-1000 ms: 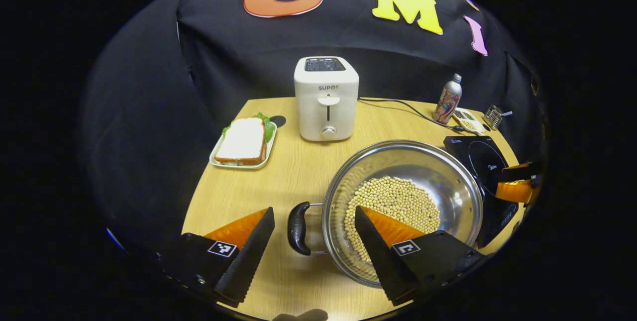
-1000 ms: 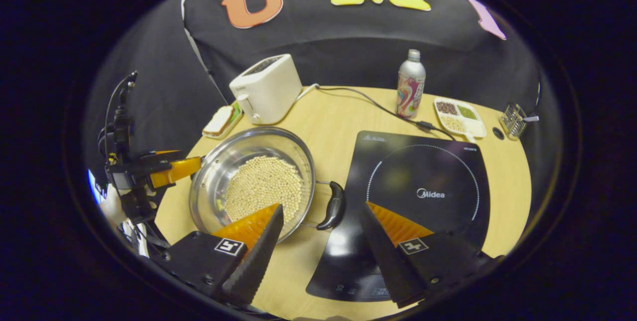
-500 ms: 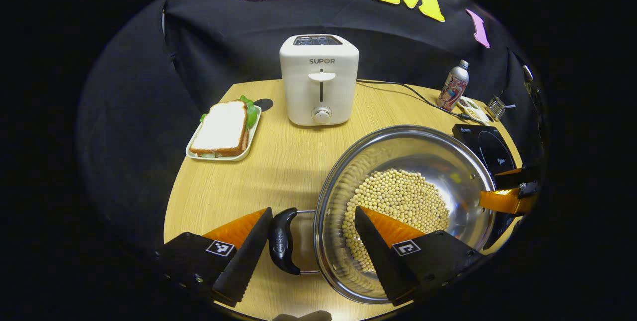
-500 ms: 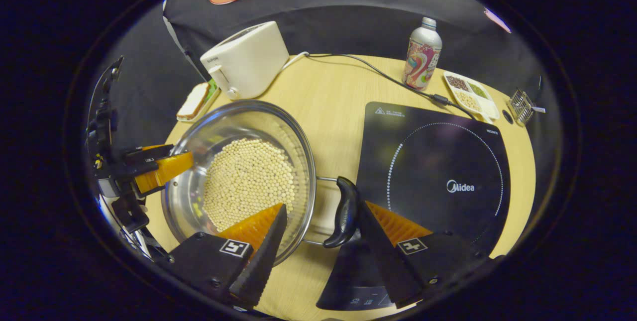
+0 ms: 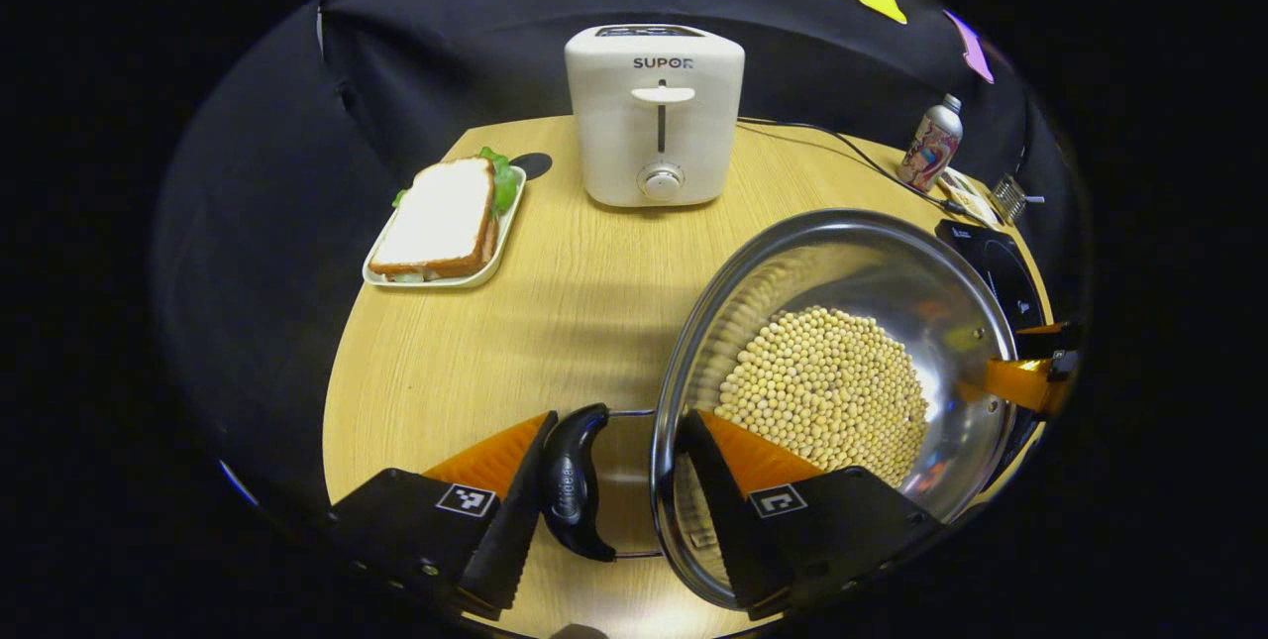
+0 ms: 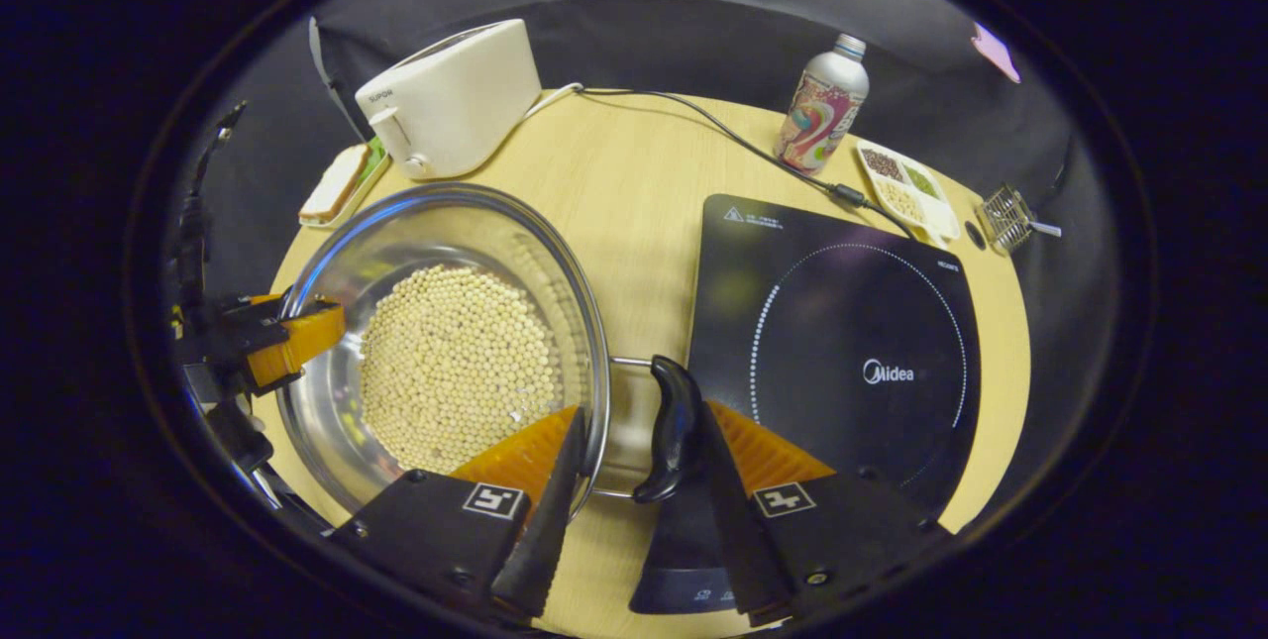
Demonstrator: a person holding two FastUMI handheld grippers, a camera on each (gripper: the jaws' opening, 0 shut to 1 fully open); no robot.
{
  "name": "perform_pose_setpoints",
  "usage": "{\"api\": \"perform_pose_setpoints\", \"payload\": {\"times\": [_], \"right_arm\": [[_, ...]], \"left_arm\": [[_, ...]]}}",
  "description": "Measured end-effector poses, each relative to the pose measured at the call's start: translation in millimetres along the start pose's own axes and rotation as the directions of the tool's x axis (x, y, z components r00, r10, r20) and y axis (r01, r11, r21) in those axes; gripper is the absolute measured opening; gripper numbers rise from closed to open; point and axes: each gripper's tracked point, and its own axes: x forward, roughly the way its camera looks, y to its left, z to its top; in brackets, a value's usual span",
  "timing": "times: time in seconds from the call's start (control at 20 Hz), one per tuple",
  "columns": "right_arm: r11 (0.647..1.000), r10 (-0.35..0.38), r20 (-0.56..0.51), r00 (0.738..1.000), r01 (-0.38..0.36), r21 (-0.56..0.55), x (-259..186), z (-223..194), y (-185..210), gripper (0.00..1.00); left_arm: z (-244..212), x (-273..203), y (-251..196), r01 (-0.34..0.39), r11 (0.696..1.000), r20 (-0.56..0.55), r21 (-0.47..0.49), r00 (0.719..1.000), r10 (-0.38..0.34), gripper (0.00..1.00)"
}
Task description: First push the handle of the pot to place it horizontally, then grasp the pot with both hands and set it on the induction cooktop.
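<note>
A steel pot point(image 5: 792, 233) holding soybeans stands on the wooden table, left of the black induction cooktop point(image 6: 842, 322). Its two black side handles point left and right. My left gripper point(image 5: 614, 416) is open and straddles the left handle point(image 5: 570, 485). The handle touches the outer finger, and the inner finger lies over the pot's rim. My right gripper point(image 6: 642, 409) is open around the right handle point(image 6: 672, 421), which rests against the finger nearest the cooktop; its other finger reaches over the pot's point(image 6: 396, 243) rim. Each view shows the other gripper at the pot's far rim.
A white toaster point(image 5: 654, 114) stands at the back, with a sandwich on a plate point(image 5: 441, 223) to its left. A bottle point(image 6: 820, 104), a sectioned dish point(image 6: 906, 188), a small wire rack point(image 6: 1005, 218) and a cable point(image 6: 733, 139) sit behind the cooktop.
Both grippers have moved forward and down, so each handle now lies between a pair of fingers. The gap between each pair of fingers has narrowed a little.
</note>
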Motion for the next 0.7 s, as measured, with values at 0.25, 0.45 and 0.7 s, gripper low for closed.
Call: {"api": "perform_pose_setpoints", "payload": {"times": [0.25,0.45,0.7], "right_arm": [[1.000,0.015,0.010,1.000,-0.015,0.015,1,0,0,0.65],[0.999,0.038,0.029,0.999,-0.039,0.034,2,1,0,0.58],[0.996,0.071,0.081,0.994,-0.075,0.048,-6,0,3,0.59]], "left_arm": [[-6,-5,-3,0.044,0.999,-0.062,-0.030,0.997,-0.046,0.60],[-6,-11,-3,0.048,0.998,-0.053,-0.027,0.997,-0.049,0.66],[1,-24,1,0.032,0.999,0.004,-0.001,0.999,-0.032,0.66]]}}
